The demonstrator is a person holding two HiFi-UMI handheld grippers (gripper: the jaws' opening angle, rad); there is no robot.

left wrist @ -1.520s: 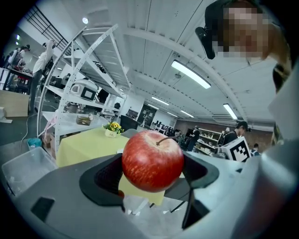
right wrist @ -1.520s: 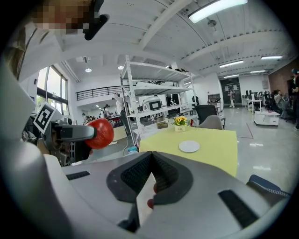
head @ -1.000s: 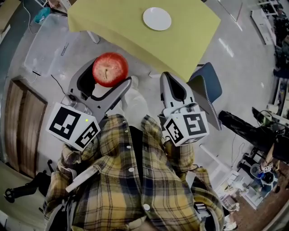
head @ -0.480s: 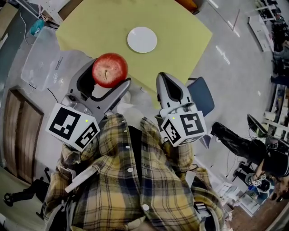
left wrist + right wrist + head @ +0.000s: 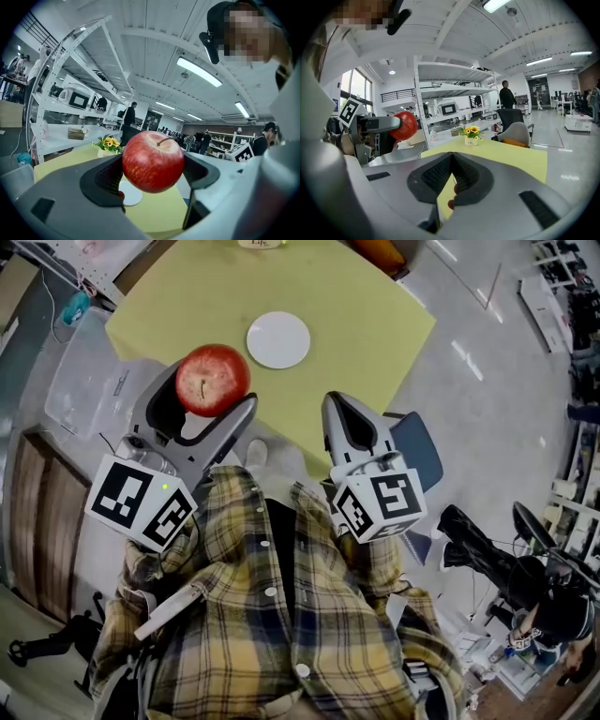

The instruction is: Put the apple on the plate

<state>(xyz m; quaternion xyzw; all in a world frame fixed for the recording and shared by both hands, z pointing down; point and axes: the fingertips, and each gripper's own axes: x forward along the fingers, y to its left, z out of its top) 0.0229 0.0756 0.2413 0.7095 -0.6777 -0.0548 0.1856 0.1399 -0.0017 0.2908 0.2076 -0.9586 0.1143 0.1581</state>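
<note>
A red apple (image 5: 213,380) is clamped between the jaws of my left gripper (image 5: 208,390), held in the air near the yellow-green table's near-left corner. In the left gripper view the apple (image 5: 153,161) fills the gap, stem up. A small white plate (image 5: 278,339) lies bare on the table (image 5: 366,324), just beyond and right of the apple; a slice of the plate (image 5: 130,196) shows under the fruit. My right gripper (image 5: 349,418) hangs at the table's near edge, jaws pressed together with nothing between them (image 5: 451,174). From the right gripper view the apple (image 5: 404,125) appears at the left.
A pot of yellow flowers (image 5: 470,135) stands on the table's far side. A blue chair (image 5: 418,448) sits right of the table, a clear plastic bin (image 5: 82,371) left of it. White shelving (image 5: 450,105) and people stand further off.
The table and plate have come closer and shifted left in the head view. The left gripper with the apple has risen slightly toward the plate. The right gripper stays shut.
</note>
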